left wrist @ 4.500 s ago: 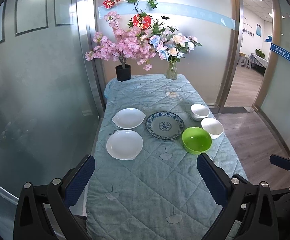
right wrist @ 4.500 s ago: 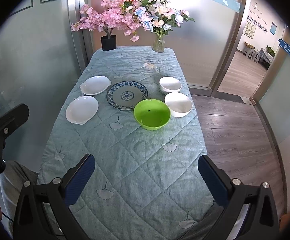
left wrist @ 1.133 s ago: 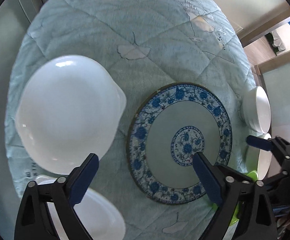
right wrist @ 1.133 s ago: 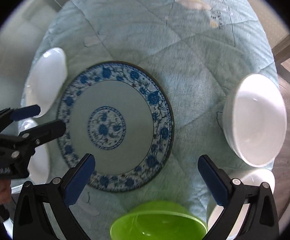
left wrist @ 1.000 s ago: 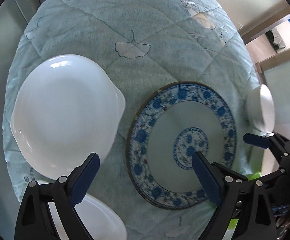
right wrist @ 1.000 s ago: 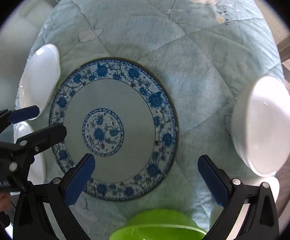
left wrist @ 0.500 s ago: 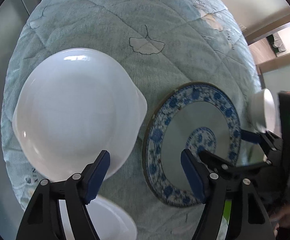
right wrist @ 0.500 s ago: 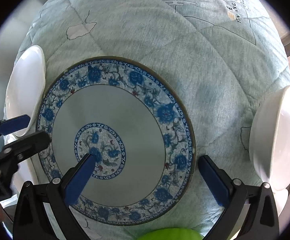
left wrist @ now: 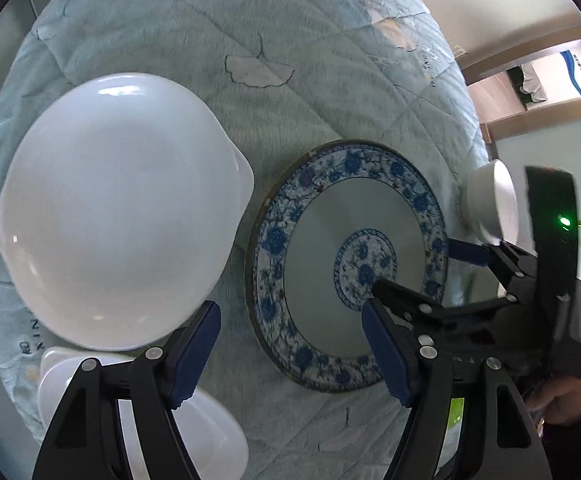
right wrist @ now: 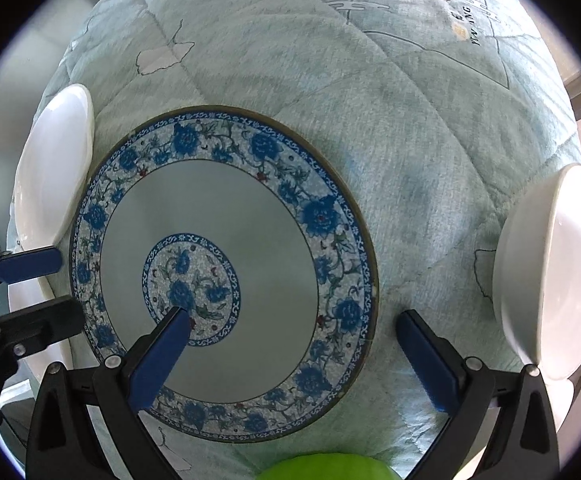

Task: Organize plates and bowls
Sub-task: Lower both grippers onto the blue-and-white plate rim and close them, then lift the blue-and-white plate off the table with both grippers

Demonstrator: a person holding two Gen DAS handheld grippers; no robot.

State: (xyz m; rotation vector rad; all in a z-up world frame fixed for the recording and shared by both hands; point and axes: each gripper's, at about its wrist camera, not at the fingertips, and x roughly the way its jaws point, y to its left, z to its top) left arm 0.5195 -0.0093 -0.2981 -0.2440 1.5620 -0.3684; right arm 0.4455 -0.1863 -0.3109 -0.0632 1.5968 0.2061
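Round blue-and-white floral porcelain plate (right wrist: 218,272) lies flat on the quilted pale-green tablecloth (right wrist: 370,80). Right gripper (right wrist: 290,332), jaws wide, straddles the plate's rim at 4 o'clock. Left gripper (left wrist: 290,344), jaws wide, hovers between the plate and the white shallow dish (left wrist: 118,208) at its 9 o'clock. White bowl (right wrist: 558,272) sits at 3 o'clock.

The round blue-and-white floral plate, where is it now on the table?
The round blue-and-white floral plate lies on the quilted light-green tablecloth, between a white dish on its left and a white bowl on its right.
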